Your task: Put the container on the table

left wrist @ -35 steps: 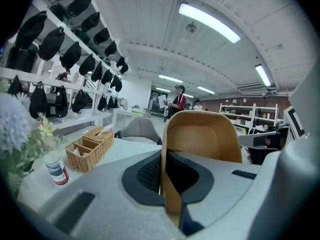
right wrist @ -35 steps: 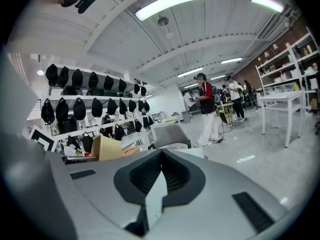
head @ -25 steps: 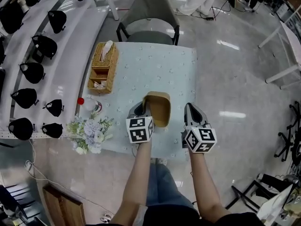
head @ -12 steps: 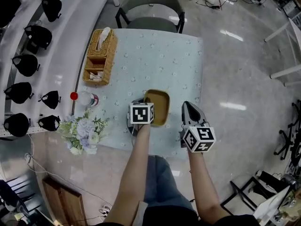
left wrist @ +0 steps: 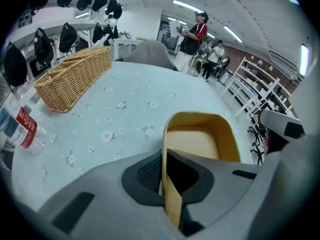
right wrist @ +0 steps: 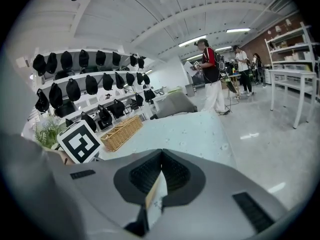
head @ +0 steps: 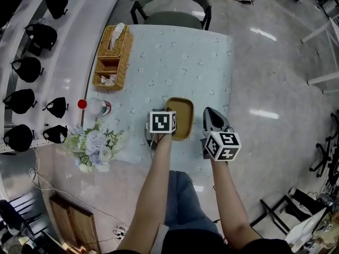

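Observation:
A mustard-yellow container (head: 180, 118) with rounded corners hangs low over the near part of the table (head: 175, 62); whether it touches the cloth I cannot tell. My left gripper (head: 164, 125) points steeply down and is shut on its near left wall. In the left gripper view the wall (left wrist: 169, 184) runs between the pads of the left gripper (left wrist: 167, 176), and the open container (left wrist: 200, 139) lies beyond. My right gripper (head: 210, 114) hovers just right of the container, apart from it, jaws together. The right gripper (right wrist: 160, 174) shows only a pale sliver in the slit.
A wicker basket (head: 112, 58) with tissues stands at the table's left side, a red-capped bottle (head: 95, 107) and a bunch of flowers (head: 95, 144) nearer me. A grey chair (head: 169, 4) is at the far end. Black caps (head: 32, 62) line shelves left.
Both grippers have come down towards the table. The container has sunk with the left gripper and tipped from a slant to nearly level. The right gripper stays beside it.

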### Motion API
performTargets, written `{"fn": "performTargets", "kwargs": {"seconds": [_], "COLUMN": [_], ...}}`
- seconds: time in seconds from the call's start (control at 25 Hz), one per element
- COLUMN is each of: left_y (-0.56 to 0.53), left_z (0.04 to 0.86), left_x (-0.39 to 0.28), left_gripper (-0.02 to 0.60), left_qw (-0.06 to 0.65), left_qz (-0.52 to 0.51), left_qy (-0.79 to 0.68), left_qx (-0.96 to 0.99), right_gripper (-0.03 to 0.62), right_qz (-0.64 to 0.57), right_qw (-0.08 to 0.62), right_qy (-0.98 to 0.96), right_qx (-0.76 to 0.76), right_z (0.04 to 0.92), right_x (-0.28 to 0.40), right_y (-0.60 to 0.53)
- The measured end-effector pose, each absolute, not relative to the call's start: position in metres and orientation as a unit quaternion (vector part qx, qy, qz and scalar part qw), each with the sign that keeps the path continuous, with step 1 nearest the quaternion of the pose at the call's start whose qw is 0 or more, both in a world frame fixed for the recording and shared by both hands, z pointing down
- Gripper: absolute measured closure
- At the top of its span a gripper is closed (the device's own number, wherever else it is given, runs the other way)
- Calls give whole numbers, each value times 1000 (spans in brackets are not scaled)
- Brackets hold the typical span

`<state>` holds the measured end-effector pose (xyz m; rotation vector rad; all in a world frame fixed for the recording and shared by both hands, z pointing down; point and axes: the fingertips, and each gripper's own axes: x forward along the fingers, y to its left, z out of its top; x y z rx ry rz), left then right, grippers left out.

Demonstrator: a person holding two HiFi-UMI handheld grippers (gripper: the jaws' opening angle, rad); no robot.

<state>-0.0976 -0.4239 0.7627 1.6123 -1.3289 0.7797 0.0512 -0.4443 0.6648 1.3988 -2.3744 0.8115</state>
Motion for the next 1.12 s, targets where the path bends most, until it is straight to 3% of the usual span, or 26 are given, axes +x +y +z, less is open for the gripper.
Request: {"fn": "performTargets", "kwargs": {"seconds": [0.32,0.44,0.52,0.88,1.12], "left_y": [-419,-418,-418,-417,-427], "left_z": [771,771,769,748,693], "left_x": [-92,-90,-88,-94,-82], "left_gripper": [569,435,402,396,410], "left_qw": [453,457,454,434,365], "left_qz": [316,309,303,293,262], "left_qy": [-515,-514,-517,-531,-545], "left_qx": [656,657,659,666,708], "right_gripper": [595,595,595,595,595], "right_qz": [280,279,278,274,264], "right_qw": [137,137,136,128,117], "right_qy": [-818,-817,-816,-814,-810], "right_qx": [483,486,488,496,511], "right_z": [668,667,666,657,633], "right_x": [50,53,55,60,74], "right_y": [-448,-446,-446,-440,-433]}}
